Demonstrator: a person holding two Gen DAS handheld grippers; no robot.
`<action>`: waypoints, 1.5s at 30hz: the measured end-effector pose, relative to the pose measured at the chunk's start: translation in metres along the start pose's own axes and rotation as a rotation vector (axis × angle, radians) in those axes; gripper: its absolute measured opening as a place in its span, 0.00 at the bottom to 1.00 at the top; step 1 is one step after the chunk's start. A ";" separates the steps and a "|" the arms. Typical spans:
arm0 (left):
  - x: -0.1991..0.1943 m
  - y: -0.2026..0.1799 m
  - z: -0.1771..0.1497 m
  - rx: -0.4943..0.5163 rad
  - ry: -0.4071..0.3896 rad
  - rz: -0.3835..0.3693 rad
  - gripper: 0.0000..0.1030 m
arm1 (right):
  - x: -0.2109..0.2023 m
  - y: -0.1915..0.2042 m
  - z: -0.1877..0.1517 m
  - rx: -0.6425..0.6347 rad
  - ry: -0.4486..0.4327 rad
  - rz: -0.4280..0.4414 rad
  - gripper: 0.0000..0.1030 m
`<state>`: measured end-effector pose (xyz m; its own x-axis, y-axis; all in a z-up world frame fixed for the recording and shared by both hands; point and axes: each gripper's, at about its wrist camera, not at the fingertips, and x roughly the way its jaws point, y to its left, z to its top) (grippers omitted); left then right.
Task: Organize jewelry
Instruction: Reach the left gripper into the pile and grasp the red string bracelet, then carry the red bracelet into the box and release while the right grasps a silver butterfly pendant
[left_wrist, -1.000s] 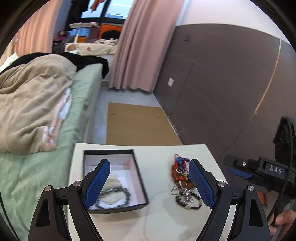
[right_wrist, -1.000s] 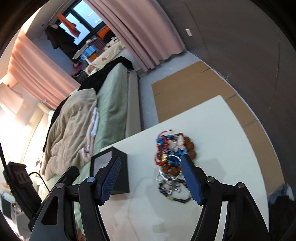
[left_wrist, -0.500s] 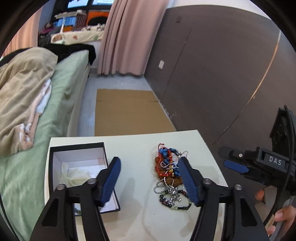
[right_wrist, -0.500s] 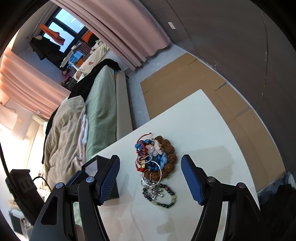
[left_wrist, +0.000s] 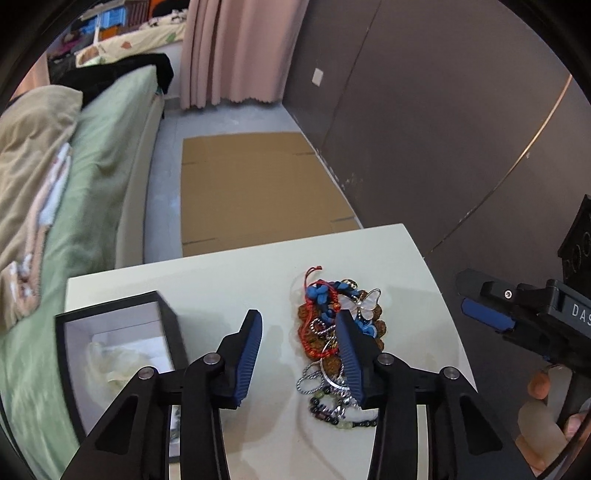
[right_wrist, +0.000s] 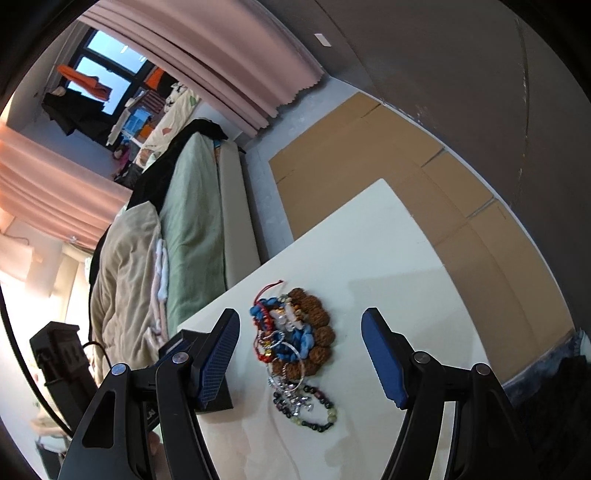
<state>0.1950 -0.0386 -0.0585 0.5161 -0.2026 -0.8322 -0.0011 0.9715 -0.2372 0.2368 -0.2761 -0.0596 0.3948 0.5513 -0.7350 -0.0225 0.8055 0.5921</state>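
Left wrist view: the left gripper (left_wrist: 298, 330) hovered over the white bench (left_wrist: 229, 280) w/ jaws partly apart and nothing between them; its right fingertip (left_wrist: 345, 332) sat over the left edge of the jewelry pile (left_wrist: 334, 332); contact couldn't be told. The pile, approx. mid-bench, was a tangle of red cord, blue beads, brown seed beads, silver chains and a white butterfly pendant (left_wrist: 364, 301), w/ a dark-and-green bead bracelet (left_wrist: 341, 419) at its near end. Left of the pile, well apart, stood the black box (left_wrist: 170, 317), open, white inside, w/ pale tissue (left_wrist: 110, 360) in it. Right of the pile, off the bench edge, the right gripper (left_wrist: 487, 314) showed, gripped by a hand (left_wrist: 543, 410).

Right wrist view: the right gripper (right_wrist: 301, 349) was wide open and empty, its fingertips either side of the pile (right_wrist: 295, 336) and above it, not touching. Box corner (right_wrist: 218, 400) sat left of the pile, behind the left fingertip (right_wrist: 221, 347). Beyond the pile, past the bench (right_wrist: 388, 266) edge: a bed (right_wrist: 192, 206) w/ green sheet and beige blanket, cardboard (right_wrist: 369, 147) flat on the floor, pink curtains (right_wrist: 229, 55).
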 end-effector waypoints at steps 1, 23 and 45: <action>0.004 -0.001 0.001 0.001 0.009 0.005 0.41 | 0.001 -0.002 0.001 0.008 0.004 -0.004 0.67; 0.064 -0.001 0.006 -0.048 0.113 -0.030 0.05 | 0.021 -0.005 0.006 0.020 0.076 -0.002 0.67; -0.017 0.007 0.015 -0.038 -0.025 -0.079 0.04 | 0.074 0.021 -0.003 -0.087 0.148 -0.048 0.46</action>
<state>0.1987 -0.0268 -0.0382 0.5372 -0.2748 -0.7974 0.0080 0.9471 -0.3209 0.2629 -0.2181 -0.1030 0.2577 0.5324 -0.8063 -0.0883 0.8440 0.5290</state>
